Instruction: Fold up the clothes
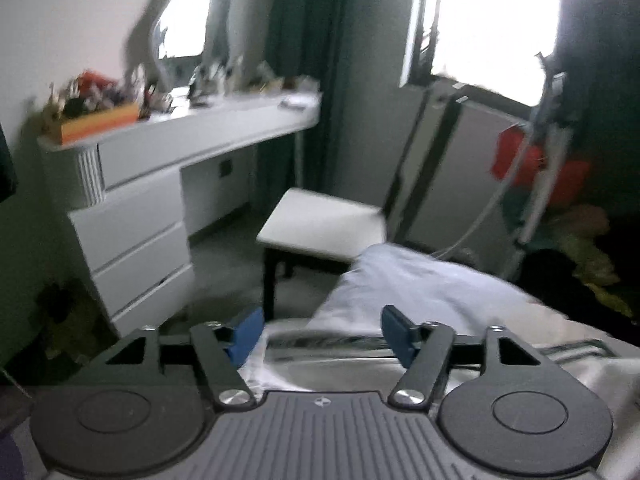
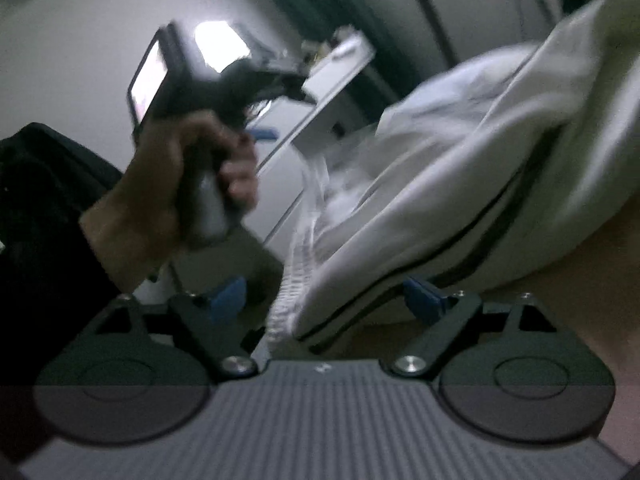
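White garment (image 2: 460, 168), ribbed hem and dark zipper, lying bunched just ahead of right gripper (image 2: 326, 300), jaws wide, empty. Left gripper (image 1: 322, 332) likewise wide over pale cloth. Beyond: chair (image 1: 320, 220), dresser (image 1: 132, 216). Risk: bunched layers, pinching several together.

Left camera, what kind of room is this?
Most likely a bedroom. There is a white dressing table with a mirror above it, a stool beside it, and a white garment spread out for folding.
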The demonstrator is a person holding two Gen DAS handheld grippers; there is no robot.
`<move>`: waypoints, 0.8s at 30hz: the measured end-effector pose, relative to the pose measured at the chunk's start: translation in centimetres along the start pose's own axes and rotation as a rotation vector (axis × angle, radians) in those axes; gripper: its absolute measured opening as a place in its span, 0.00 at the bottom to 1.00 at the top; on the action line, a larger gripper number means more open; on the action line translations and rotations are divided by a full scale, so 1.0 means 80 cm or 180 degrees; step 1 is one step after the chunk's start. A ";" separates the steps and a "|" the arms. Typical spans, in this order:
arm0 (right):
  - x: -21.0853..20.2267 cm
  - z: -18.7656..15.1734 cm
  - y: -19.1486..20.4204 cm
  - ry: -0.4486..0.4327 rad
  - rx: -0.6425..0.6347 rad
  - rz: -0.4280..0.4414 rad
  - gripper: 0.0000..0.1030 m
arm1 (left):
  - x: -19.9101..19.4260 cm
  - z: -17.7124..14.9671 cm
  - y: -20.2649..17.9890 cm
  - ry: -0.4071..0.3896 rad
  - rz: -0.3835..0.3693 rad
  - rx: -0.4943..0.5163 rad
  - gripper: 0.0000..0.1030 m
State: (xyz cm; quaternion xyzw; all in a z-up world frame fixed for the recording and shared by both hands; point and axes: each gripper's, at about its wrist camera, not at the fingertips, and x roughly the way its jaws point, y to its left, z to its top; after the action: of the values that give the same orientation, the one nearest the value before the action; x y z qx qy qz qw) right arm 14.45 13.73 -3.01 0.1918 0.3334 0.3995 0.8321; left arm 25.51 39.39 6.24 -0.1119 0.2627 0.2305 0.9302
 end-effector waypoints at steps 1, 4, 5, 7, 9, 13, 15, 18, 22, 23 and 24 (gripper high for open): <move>-0.022 0.001 0.004 -0.0077 -0.0057 -0.0067 0.86 | -0.021 -0.006 -0.010 -0.0045 -0.0067 0.0031 0.71; -0.091 0.008 0.010 -0.0316 -0.0239 -0.0272 0.86 | -0.088 -0.033 -0.044 -0.0134 -0.0285 0.0138 0.72; -0.115 0.010 0.011 -0.0396 -0.0311 -0.0344 0.86 | -0.110 -0.044 -0.058 -0.0161 -0.0359 0.0172 0.72; -0.153 0.006 0.012 -0.0525 -0.0422 -0.0493 0.86 | -0.154 -0.066 -0.087 -0.0206 -0.0512 0.0249 0.74; -0.185 -0.001 0.000 -0.0611 -0.0472 -0.0653 0.86 | -0.196 -0.093 -0.117 -0.0234 -0.0672 0.0340 0.75; -0.248 -0.015 -0.023 -0.0784 -0.0571 -0.0972 0.86 | -0.264 -0.151 -0.173 -0.0281 -0.1029 0.0513 0.75; -0.280 -0.021 -0.034 -0.0870 -0.0620 -0.1132 0.86 | -0.284 -0.174 -0.196 -0.0276 -0.1144 0.0589 0.76; -0.317 -0.033 -0.059 -0.0966 -0.0624 -0.1352 0.86 | -0.297 -0.205 -0.228 -0.0247 -0.1247 0.0751 0.79; -0.335 -0.050 -0.101 -0.1036 -0.0475 -0.1485 0.86 | -0.281 -0.231 -0.262 -0.0180 -0.1126 0.0910 0.79; -0.341 -0.055 -0.110 -0.1045 -0.0429 -0.1495 0.86 | -0.270 -0.234 -0.268 -0.0167 -0.1088 0.0939 0.79; -0.346 -0.058 -0.120 -0.1049 -0.0379 -0.1502 0.86 | -0.258 -0.236 -0.275 -0.0161 -0.1039 0.0978 0.79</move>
State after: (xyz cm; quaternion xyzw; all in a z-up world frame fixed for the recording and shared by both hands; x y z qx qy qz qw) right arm 3.62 -13.76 -0.76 0.1222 0.2052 0.1772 0.9548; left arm 12.38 6.42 3.51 -0.0042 0.2496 0.0369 0.9676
